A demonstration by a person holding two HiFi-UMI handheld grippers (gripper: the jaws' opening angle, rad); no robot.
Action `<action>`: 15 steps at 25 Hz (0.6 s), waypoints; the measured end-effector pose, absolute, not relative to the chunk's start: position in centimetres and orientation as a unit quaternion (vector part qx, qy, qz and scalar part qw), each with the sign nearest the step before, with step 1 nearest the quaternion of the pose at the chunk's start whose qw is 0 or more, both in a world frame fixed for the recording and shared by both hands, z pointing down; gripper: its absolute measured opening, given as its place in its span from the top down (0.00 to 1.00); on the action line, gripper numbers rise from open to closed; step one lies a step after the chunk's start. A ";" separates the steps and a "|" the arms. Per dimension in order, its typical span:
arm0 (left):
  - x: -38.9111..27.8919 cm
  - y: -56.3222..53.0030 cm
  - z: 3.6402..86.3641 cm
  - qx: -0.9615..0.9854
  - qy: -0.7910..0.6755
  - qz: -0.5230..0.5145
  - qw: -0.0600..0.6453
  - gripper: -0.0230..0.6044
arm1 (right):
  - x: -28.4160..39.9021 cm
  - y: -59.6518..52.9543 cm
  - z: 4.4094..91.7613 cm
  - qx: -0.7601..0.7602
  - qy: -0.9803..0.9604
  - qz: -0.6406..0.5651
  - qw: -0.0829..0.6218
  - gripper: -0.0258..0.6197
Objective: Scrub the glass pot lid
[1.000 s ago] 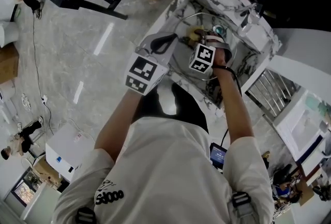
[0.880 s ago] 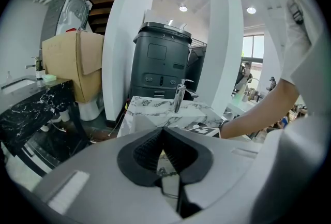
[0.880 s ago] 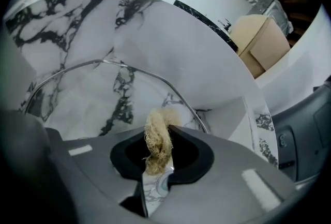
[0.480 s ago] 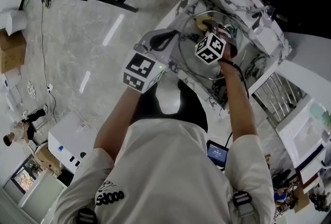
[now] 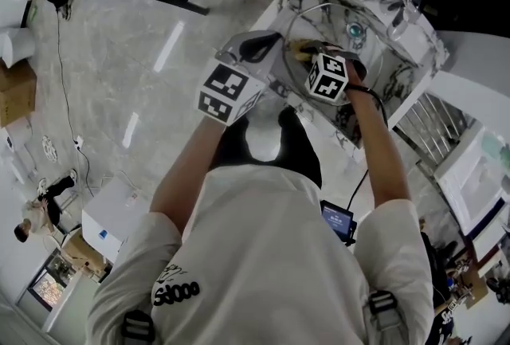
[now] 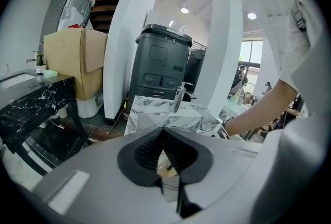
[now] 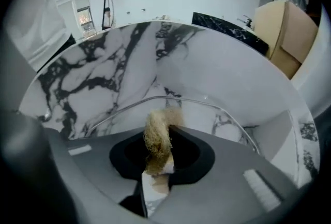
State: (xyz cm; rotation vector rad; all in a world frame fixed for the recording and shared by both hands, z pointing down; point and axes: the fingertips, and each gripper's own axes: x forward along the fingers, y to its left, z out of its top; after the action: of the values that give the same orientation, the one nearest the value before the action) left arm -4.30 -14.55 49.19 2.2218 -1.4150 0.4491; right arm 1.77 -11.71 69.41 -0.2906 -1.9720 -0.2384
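Note:
The glass pot lid stands tilted in the white marble sink; its metal rim arcs across the right gripper view. My left gripper reaches in from the sink's left edge, and its jaws are shut on the lid's thin edge. In my right gripper sits a yellowish fibrous scrubber, which sticks up between the shut jaws and touches the lid. A pale bit of the scrubber shows behind the left jaws.
A chrome faucet stands at the sink's far rim and the drain lies in the basin. A dish rack is to the right. A grey bin and a cardboard box stand beyond.
My right gripper has shifted the scrubber a little over the lid, towards the left gripper. The left gripper keeps its hold at the sink's left edge.

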 end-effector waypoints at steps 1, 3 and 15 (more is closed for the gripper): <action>-4.3 -14.6 48.9 0.812 -0.512 0.160 0.232 0.95 | 2.6 -11.0 69.4 -0.138 -0.819 -0.093 0.549 0.85; -4.6 -14.4 48.0 0.816 -0.508 0.156 0.227 0.95 | 3.9 -10.0 69.2 -0.157 -0.804 -0.069 0.569 0.85; -5.0 -13.7 42.9 0.853 -0.470 0.154 0.169 0.95 | 8.7 -11.5 62.6 0.008 -0.831 -0.007 0.557 0.88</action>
State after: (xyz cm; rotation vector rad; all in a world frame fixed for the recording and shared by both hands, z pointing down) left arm -5.04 -13.69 42.87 2.4251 -1.3359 0.4370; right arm 8.73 -11.47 62.63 0.0200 -1.9607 -0.0167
